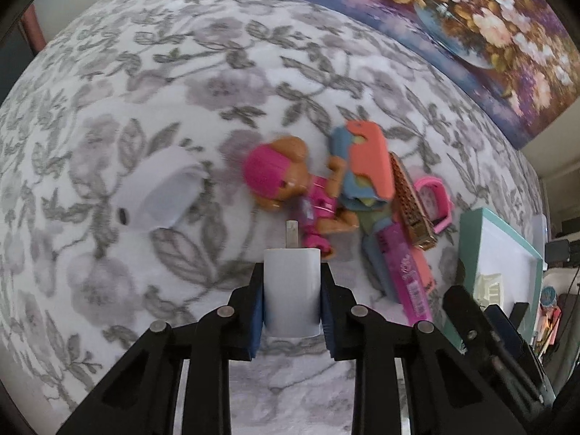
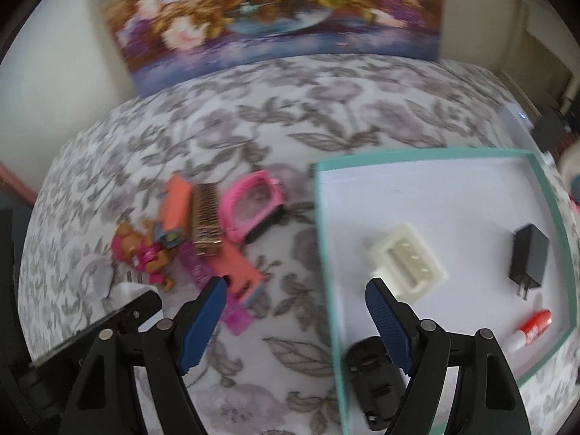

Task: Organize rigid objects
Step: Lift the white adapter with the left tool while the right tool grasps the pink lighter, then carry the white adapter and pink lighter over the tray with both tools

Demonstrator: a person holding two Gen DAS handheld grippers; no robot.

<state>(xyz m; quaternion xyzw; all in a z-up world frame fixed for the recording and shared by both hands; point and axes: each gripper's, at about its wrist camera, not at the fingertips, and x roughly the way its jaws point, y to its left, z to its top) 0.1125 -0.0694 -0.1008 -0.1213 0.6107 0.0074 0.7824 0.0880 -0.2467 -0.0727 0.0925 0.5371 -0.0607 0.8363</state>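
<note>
My left gripper (image 1: 291, 282) is shut on a white plug adapter (image 1: 291, 290), held above the flowered bedspread. Beyond it lies a pile: a pink and brown toy dog (image 1: 290, 181), an orange and blue toy (image 1: 366, 159), a gold comb (image 1: 409, 203), a pink clock (image 1: 435, 195) and a pink packet (image 1: 406, 272). A white round case (image 1: 159, 195) lies to the left. My right gripper (image 2: 295, 290) is open and empty over the left edge of a teal-rimmed white tray (image 2: 551, 195). The tray holds a cream socket block (image 2: 409, 261), a black charger (image 2: 527, 257), a red-capped tube (image 2: 533, 330) and a black clip (image 2: 373, 373).
The pile also shows in the right wrist view (image 2: 203, 232), left of the tray. A flower painting (image 2: 268, 14) leans against the wall behind the bed. The bed's right edge drops off beyond the tray, with dark items (image 2: 551, 127) there.
</note>
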